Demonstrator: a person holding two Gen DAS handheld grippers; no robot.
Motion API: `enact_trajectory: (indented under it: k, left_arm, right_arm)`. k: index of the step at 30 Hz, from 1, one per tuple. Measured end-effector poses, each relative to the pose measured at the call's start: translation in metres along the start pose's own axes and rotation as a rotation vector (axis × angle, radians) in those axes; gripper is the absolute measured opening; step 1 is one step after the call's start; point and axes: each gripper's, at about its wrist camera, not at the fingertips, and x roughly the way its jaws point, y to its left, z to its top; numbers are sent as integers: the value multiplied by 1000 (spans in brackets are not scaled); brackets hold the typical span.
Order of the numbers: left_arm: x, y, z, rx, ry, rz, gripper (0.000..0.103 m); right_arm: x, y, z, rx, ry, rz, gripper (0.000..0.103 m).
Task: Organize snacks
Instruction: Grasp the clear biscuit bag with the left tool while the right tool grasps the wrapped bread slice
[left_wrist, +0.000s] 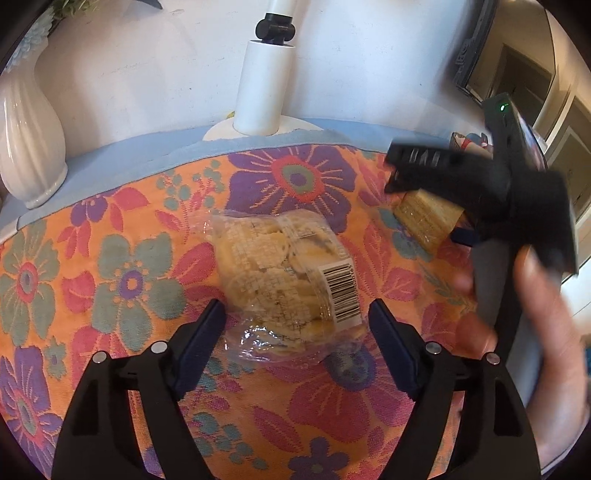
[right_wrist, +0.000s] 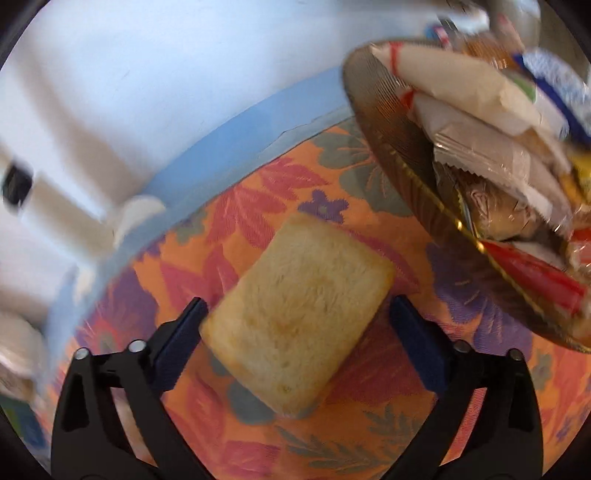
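Note:
A clear bag of pale crackers (left_wrist: 291, 277) with a barcode label lies on the floral tablecloth. My left gripper (left_wrist: 295, 328) is open, its fingers on either side of the bag's near end. My right gripper (right_wrist: 295, 332) is open around a wrapped toast-like block (right_wrist: 299, 314) lying on the cloth; its left finger looks to be touching the block. The same block (left_wrist: 428, 218) shows in the left wrist view under the blurred right gripper (left_wrist: 417, 173). A brown ribbed bowl (right_wrist: 388, 122) filled with wrapped snacks stands to the right of the block.
A white vase (left_wrist: 29, 140) stands at the back left by the wall. A white cylindrical lamp base (left_wrist: 262, 88) stands at the back middle. The floral cloth (left_wrist: 129, 280) covers the table and has a blue border at the far edge.

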Motion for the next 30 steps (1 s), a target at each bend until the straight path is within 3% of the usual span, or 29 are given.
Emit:
enact_trajectory:
  k: [1,3,6,7,8,9,12,14,15,21,22,24,26,30]
  left_arm:
    - [0,0,0,-3,0,-5,79]
    - [-1,3,0,-7,1,-12,79]
    - [-2,1,0,-3,2,-10,80]
    - [-2,2,0,1,2,-7,80]
    - [-3,1,-1,3,1,-4,81]
    - [-3,1,-1,-1,-1,-1,82]
    - [-3,4,0,-25,-3,-2,83]
    - [-4,6,0,-37,-6,-3,84]
    - [-4,6,1,-39,-8,4,84]
    - [-3,5,0,-35,-10,12,84]
    - [-3,5,0,-38,-9,9,84]
    - [-3,6,0,-42,-9,2,85]
    - [-3,5,0,-40,-8,2,85]
    - [-2,4,1,-35,-7,8,88]
  right_arm:
    - [-2,7,-12,-144,-8,20,96]
    - [-9,8,-25,-268,-41,37,82]
    - [-22,-10,-34,-338,-21,127,58]
    - [-31,-27,-38,-354,-7,162,43]
    - [-34,-34,-41,-368,6,196,36]
    - [-39,-42,-45,-387,25,244,35]
    - [-49,-62,-55,-393,62,315,42]
    - [-57,-77,-52,-297,86,374,79]
    - [-58,-82,-45,-243,88,390,83]
    - [-8,-63,-1,72,127,327,88]
    - [-4,-56,7,120,90,318,93]
    - [8,-43,16,154,74,313,94]
    - [15,-33,28,133,56,229,99]
    - [21,-2,20,1,23,44,90]
